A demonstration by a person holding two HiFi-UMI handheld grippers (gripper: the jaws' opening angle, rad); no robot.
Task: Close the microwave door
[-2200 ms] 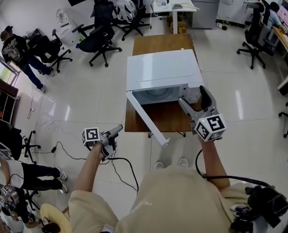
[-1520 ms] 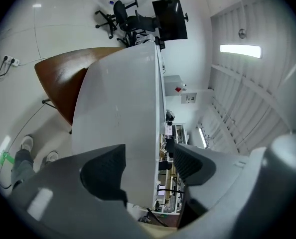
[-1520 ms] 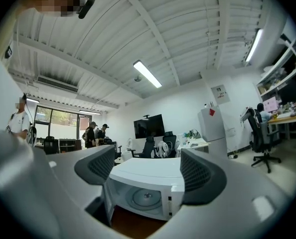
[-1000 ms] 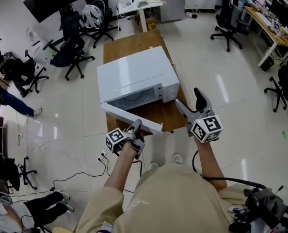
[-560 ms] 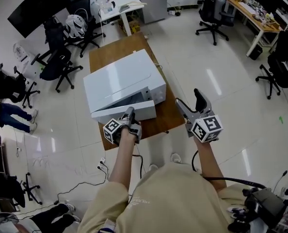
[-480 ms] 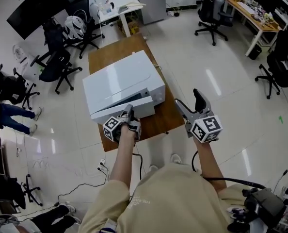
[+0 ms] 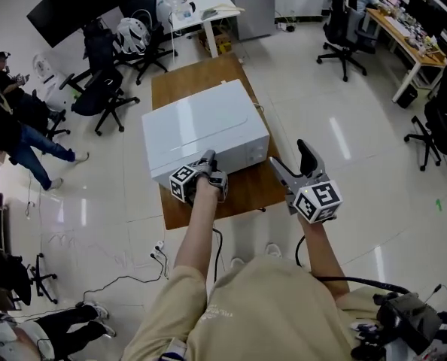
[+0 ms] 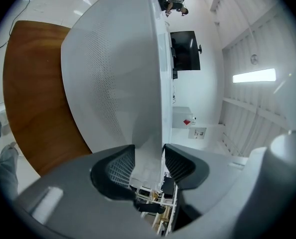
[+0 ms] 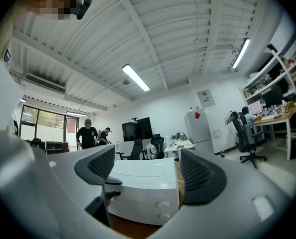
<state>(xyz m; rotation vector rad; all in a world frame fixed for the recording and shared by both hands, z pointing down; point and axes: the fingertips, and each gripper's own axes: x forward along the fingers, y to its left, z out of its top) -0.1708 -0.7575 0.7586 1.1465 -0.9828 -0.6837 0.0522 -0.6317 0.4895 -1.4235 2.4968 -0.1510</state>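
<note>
The left tongs (image 8: 149, 156) are pinching the free edge of the microwave door (image 8: 113, 73), which is lying almost flush on the microwave (image 7: 201, 122) near the desk's (image 7: 242, 194) front edge. The right tongs (image 9: 145, 168) are hanging spread and empty. Risk: a trapped pad may be blocking the latch, and a hard shove may be sliding the microwave backward.

We see a white microwave (image 7: 205, 130) on a brown, wood-grained table (image 7: 197, 74) at the centre of the head view. The microwave door (image 8: 113, 68), filling the left gripper view, is white with a fine dotted mesh. The left gripper (image 7: 209, 159) and right gripper (image 7: 289, 156) are grey, their cubes (image 7: 317, 200) patterned with black-and-white square markers. Around them the floor (image 7: 344, 186) is glossy white, and the chairs (image 7: 107, 89) at upper left are black.
</note>
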